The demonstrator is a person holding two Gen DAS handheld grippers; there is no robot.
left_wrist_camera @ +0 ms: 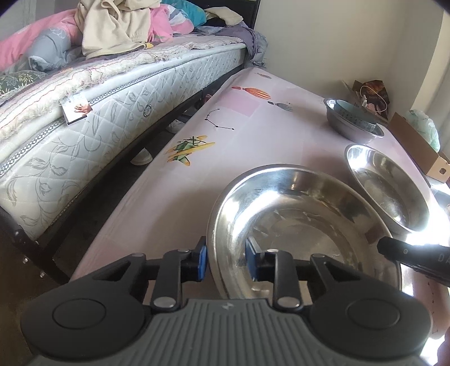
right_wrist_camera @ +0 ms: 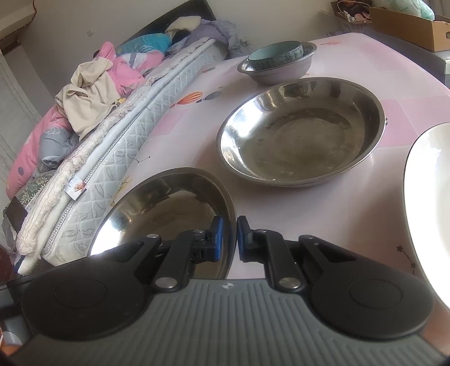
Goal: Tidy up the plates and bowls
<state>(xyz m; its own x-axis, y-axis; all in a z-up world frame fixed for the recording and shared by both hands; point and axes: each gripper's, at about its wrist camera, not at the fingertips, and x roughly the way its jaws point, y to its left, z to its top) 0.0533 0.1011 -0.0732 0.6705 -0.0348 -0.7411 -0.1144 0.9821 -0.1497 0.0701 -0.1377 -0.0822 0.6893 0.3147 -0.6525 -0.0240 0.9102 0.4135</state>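
Here, the near steel bowl sits on the pink patterned bench, close to the edge that faces the bed. The left hand-held gripper straddles its near rim: one blue pad outside the wall, the other inside the bowl; whether both pads press the metal I cannot tell. The right hand-held gripper is clenched on the same bowl's rim at the opposite side, pads either side of the thin edge. Its black tip also pokes into the left wrist view at the bowl's right rim.

Second steel bowl lies flat just beyond the first, apart from it. Further back stands a grey metal bowl with a teal bowl nested inside, tilted against its wall. A white plate is cut off at the right edge of the right wrist view.

Behind the bench, a cardboard box and a bag sit by the wall. The bed runs alongside the bench, a narrow gap between them; pink bedding and a cream garment are heaped on the mattress. Pale shoes show under the bed frame.
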